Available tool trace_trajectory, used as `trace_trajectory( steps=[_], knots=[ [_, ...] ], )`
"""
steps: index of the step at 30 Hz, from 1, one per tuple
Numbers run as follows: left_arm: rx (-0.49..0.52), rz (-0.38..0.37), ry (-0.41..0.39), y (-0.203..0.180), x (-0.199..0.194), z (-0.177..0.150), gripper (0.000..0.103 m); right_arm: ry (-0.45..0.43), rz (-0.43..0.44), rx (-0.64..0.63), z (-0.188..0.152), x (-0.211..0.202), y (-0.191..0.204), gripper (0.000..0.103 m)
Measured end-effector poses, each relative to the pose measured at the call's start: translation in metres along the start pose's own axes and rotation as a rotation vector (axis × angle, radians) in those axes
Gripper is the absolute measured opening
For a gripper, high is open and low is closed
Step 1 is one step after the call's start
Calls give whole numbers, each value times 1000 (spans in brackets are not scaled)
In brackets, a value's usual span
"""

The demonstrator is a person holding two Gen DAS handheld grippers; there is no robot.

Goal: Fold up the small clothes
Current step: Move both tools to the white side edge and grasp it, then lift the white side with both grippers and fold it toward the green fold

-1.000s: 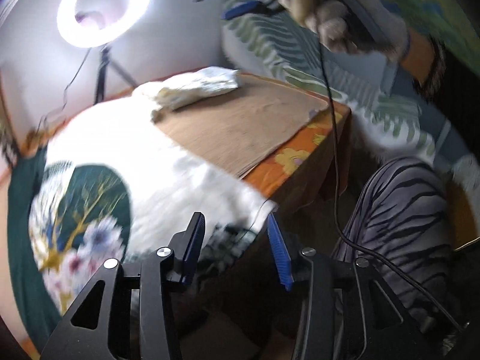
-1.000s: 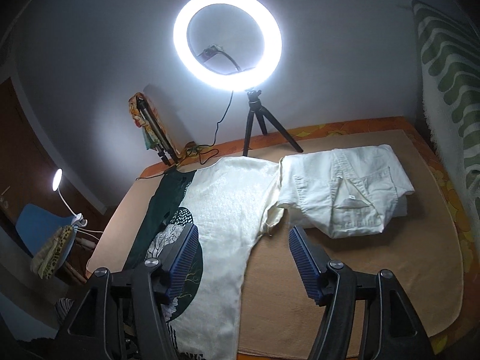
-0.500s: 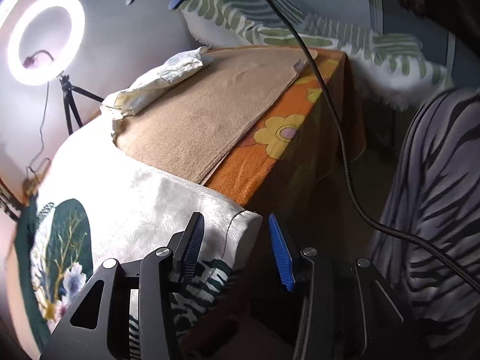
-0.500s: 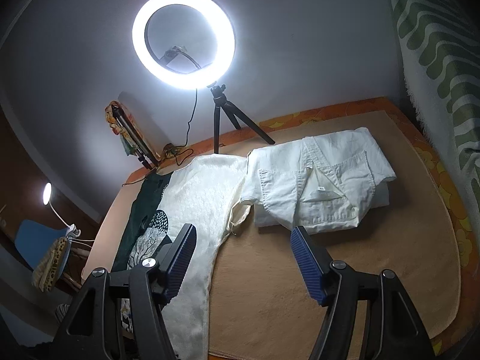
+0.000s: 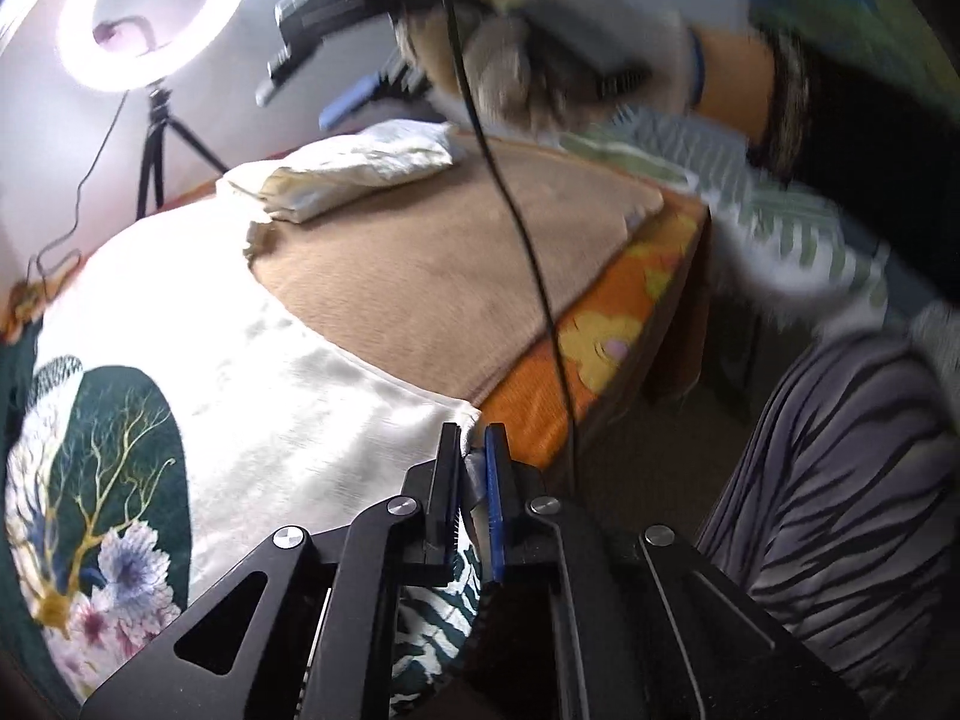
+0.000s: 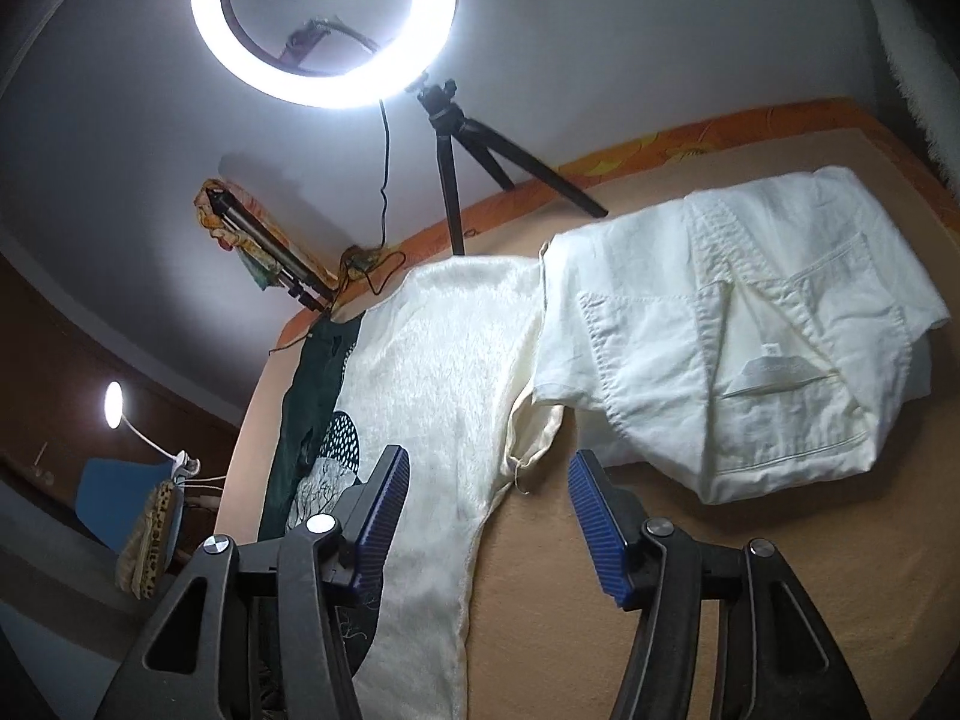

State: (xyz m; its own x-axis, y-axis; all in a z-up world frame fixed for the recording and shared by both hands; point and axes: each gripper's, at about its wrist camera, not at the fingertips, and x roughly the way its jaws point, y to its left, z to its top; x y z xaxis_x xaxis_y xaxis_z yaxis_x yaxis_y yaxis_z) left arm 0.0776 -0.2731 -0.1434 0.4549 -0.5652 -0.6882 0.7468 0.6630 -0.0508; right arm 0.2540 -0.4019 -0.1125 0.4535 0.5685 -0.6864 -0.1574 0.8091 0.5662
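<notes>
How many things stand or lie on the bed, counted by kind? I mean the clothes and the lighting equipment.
Spread-out garment with a dark green printed panel: 1
Folded white shirt: 1
Ring light on a black tripod: 1
Folded tripod by the wall: 1
Total: 4

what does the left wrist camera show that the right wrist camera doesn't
Only the left wrist view: the left tool shut on the corner of the cream printed garment, the gloved hand holding the other tool, and striped trousers.

Only the right wrist view: the right tool, closing with nothing between its pads, and a blue chair.

Both: that garment, the folded white shirt, the ring light and the tan mat.
</notes>
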Motion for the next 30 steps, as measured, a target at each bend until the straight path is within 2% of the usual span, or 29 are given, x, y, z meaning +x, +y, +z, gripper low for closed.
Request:
trace_trajectory(
  steps=[7, 10, 14, 15, 17, 18, 20, 22, 26, 30],
  knots=[
    [-102, -31, -49, 18, -15, 0, 5, 112, -31, 94, 0, 75, -8, 59],
    [-127, -45, -65, 21, -19, 0, 5, 115, -68, 112, 3, 93, -14, 59],
    [-163, -60, -83, 26, -24, -2, 5, 78, -66, 173, 10, 103, -22, 57],
    [-168, -61, -85, 27, -25, -3, 5, 70, -72, 180, 13, 105, -21, 53],
    [-184, -66, -90, 30, -27, -6, 4, 75, -80, 197, 16, 111, -20, 33],
    [-188, -66, -90, 32, -27, -8, 4, 72, -92, 206, 17, 113, -19, 31],
    [-212, -71, -97, 35, -29, -12, 4, 70, -114, 191, 20, 117, -12, 16],
    [-234, -72, -103, 39, -31, -17, 4, 57, -159, 139, 22, 118, 4, 7],
    [-301, -75, -116, 50, -37, -28, 4, 57, -250, -35, 30, 121, 49, 2],
    [-362, -72, -132, 63, -47, -38, 4, 74, -314, -167, 33, 132, 92, 1]
  ],
)
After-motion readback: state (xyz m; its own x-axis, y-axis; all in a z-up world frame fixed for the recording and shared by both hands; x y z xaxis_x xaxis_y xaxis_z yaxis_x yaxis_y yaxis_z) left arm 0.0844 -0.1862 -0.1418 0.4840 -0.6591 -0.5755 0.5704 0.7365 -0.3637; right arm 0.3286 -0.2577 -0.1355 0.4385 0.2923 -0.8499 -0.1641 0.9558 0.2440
